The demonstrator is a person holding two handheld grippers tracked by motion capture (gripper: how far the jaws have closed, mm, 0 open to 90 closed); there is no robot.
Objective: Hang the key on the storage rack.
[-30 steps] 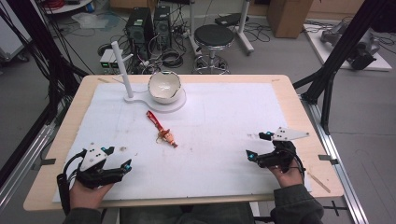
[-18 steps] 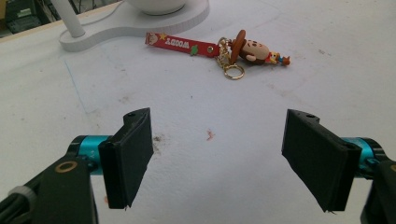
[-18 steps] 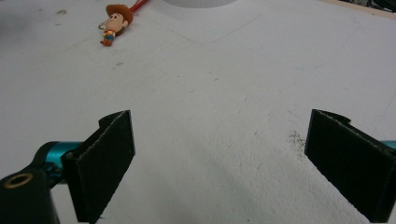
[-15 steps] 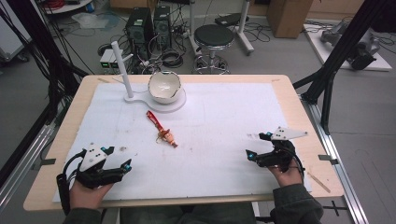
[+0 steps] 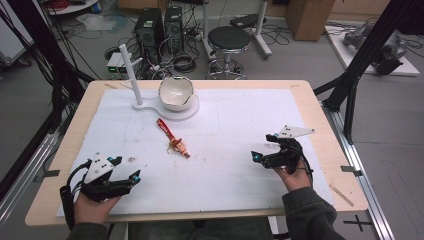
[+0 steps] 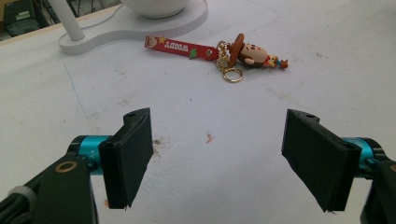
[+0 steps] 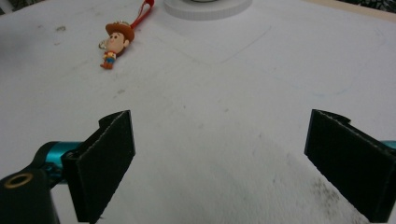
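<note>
— White mat [image 5: 240,130] over the wooden table [image 5: 327,150], and what sits at its left end?

— The left gripper [image 5: 122,172], held low near the front-left corner. In the left gripper view its jaws stand wide apart with nothing between them, just bare, lightly stained mat.

— Moving right from there?

— At the far left edge of the mat a white stand [image 5: 131,75] rises as an upright post from a flat base, and a white bowl [image 5: 175,93] rests on the round end of that base. The bowl's rim looks chipped or uneven from the high view.

— And the keychain?

— The Woody keychain [image 5: 174,140] lies flat on the mat, a little in front of the bowl and left of the table's middle. Its red strap [image 6: 180,47] is printed with the word WOODY and points back toward the stand's base; the small cowboy figure [image 6: 252,52] in a brown hat lies at the near end, with a gold ring [image 6: 232,74] beside it. It is well apart from both grippers, nearer the left one.

— What is on the right?

— The right gripper [image 5: 264,149] sits over the mat's right part, its grey three-cornered plate on top. In the right gripper view the jaws are spread wide and hold nothing, with the keychain far off at upper left.
</note>
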